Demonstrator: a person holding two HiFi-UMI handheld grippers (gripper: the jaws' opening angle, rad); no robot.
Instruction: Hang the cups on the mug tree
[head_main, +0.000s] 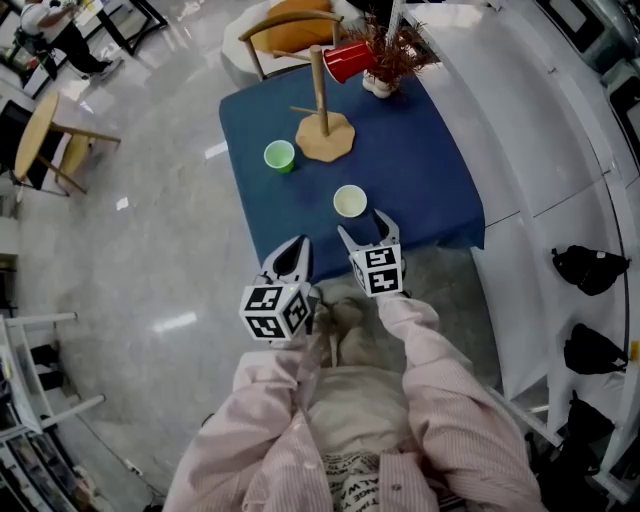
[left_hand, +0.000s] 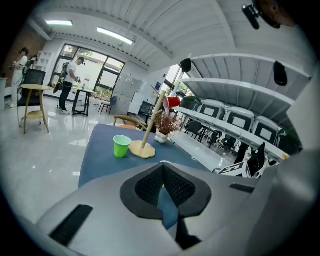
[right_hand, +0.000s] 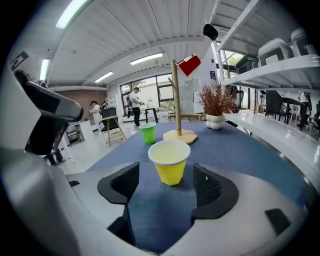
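A wooden mug tree (head_main: 322, 95) stands at the far side of the blue table (head_main: 425, 175), with a red cup (head_main: 348, 62) hanging on its top peg. A green cup (head_main: 280, 156) stands upright left of the tree's base. A yellow cup (head_main: 350, 201) stands upright near the front edge. My right gripper (head_main: 364, 228) is open just short of the yellow cup (right_hand: 170, 162), which sits ahead of and between the jaw tips, untouched. My left gripper (head_main: 291, 256) is shut and empty, off the table's front left corner. Its own view shows the green cup (left_hand: 121, 146) and the tree (left_hand: 150, 131).
A potted dry plant (head_main: 390, 55) stands right of the tree, close to the red cup. A wooden chair (head_main: 285, 35) is behind the table. White shelving (head_main: 545, 150) runs along the right side. A small round table (head_main: 45, 135) stands far left.
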